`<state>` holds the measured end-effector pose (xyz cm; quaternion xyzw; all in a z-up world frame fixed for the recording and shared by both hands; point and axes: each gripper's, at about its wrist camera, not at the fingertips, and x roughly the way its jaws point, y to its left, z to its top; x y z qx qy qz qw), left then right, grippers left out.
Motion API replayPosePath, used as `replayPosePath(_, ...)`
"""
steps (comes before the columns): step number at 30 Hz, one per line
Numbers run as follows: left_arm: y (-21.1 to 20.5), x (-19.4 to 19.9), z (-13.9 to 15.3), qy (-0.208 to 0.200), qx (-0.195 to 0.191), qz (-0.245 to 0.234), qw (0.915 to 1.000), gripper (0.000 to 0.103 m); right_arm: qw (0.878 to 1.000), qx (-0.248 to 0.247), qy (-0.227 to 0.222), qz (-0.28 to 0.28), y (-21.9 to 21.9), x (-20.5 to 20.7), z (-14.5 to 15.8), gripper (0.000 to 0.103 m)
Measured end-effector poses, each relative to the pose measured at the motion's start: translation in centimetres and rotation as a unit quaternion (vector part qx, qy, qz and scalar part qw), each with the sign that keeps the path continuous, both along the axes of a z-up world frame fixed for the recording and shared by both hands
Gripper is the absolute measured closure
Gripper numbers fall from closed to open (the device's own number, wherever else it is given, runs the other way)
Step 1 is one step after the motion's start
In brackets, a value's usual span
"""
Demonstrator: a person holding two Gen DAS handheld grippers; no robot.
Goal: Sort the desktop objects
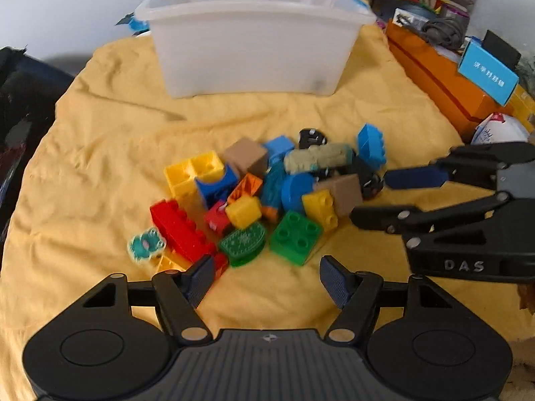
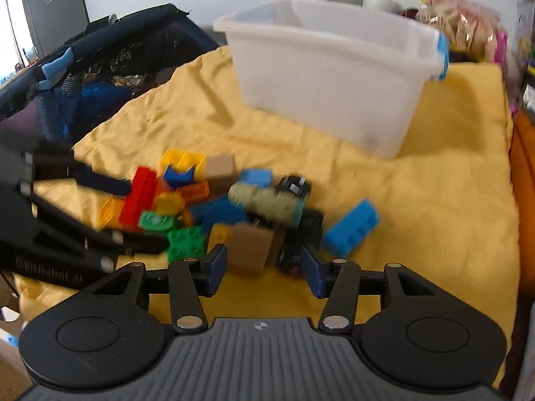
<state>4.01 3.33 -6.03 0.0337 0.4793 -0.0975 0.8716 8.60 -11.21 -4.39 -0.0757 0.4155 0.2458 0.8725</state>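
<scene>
Pile of toy blocks [image 1: 264, 197] heaped mid-bench on a yellow cloth [image 1: 110, 153], a bit nearer the front edge than the back. In the pile: red long brick [image 1: 177, 230] at left, yellow brick [image 1: 194, 170] behind it, green square brick [image 1: 296, 239] & green oval piece [image 1: 243, 243] at front, tan cube [image 1: 246, 155] toward back, blue brick [image 1: 371, 145] at right end, dark toy car [image 2: 294, 227] w/ a greenish lumpy top among them. Small teal sticker-like piece [image 1: 145, 244] lying just left of red brick, touching or nearly so; can't tell which.

White plastic bin [image 1: 254, 36] standing upright toward back edge of cloth, well apart from pile. Orange box [image 1: 434, 77] along right edge; dark mesh basket [image 2: 100, 67] off left edge.

Left gripper [image 1: 265, 277] low over cloth at front of pile, fingers spread wide, nothing between them; left pad just beside red brick's end.

Right gripper [image 2: 264, 269] at right side of pile, fingers parted, holding nothing; tan block [image 2: 250, 247] & toy car sitting right ahead of the gap. Both views motion-blurred.
</scene>
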Motion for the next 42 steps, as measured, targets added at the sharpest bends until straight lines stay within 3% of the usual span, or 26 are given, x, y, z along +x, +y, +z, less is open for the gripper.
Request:
replayPosePath(5, -0.1, -0.9, 0.7, -0.019, 0.026, 0.014, 0.9994, 0.031, 1.000, -0.003, -0.011, 0.012, 0.3, -0.8, 0.2, 0.045)
replayPosePath(10, 0.6, -1.4, 0.9, -0.034, 0.024, 0.030, 0.9987, 0.031, 1.000, -0.002, -0.014, 0.019, 0.5, -1.6, 0.4, 0.044)
replayPosePath(15, 1.2, -1.5, 0.8, -0.022, 0.000, 0.036, 0.9991, 0.031, 0.999, -0.004, -0.025, 0.026, 1.0, -2.0, 0.8, 0.042)
replayPosePath(21, 0.7, -2.2, 0.8, -0.024, 0.015, 0.011, 0.9995, 0.031, 0.999, -0.005, -0.018, 0.026, 1.0, -2.0, 0.6, 0.041)
replayPosePath(26, 1.1, -2.2, 0.5, -0.015, 0.020, 0.020, 0.9995, 0.031, 1.000, -0.003, -0.016, 0.024, 1.0, -1.9, 0.4, 0.042)
replayPosePath(31, 2.1, -2.3, 0.2, -0.007, 0.006, 0.037, 0.9993, 0.031, 0.999, -0.003, -0.008, 0.035, 1.1, -1.7, 0.2, 0.048)
replayPosePath(33, 2.4, -2.5, 0.1, -0.007, 0.003, 0.039, 0.9992, 0.031, 0.999, -0.008, -0.013, 0.046, 1.2, -1.9, 0.2, 0.059)
replayPosePath(36, 2.8, -2.4, -0.2, 0.000, -0.002, 0.038, 0.9993, 0.033, 0.998, -0.021, -0.017, 0.051, 1.2, -2.0, 0.0, 0.060)
replayPosePath(42, 1.3, -2.0, 0.3, -0.002, -0.045, -0.016, 0.9989, 0.034, 0.999, -0.022, -0.018, 0.042, 1.0, -1.3, -0.3, 0.061)
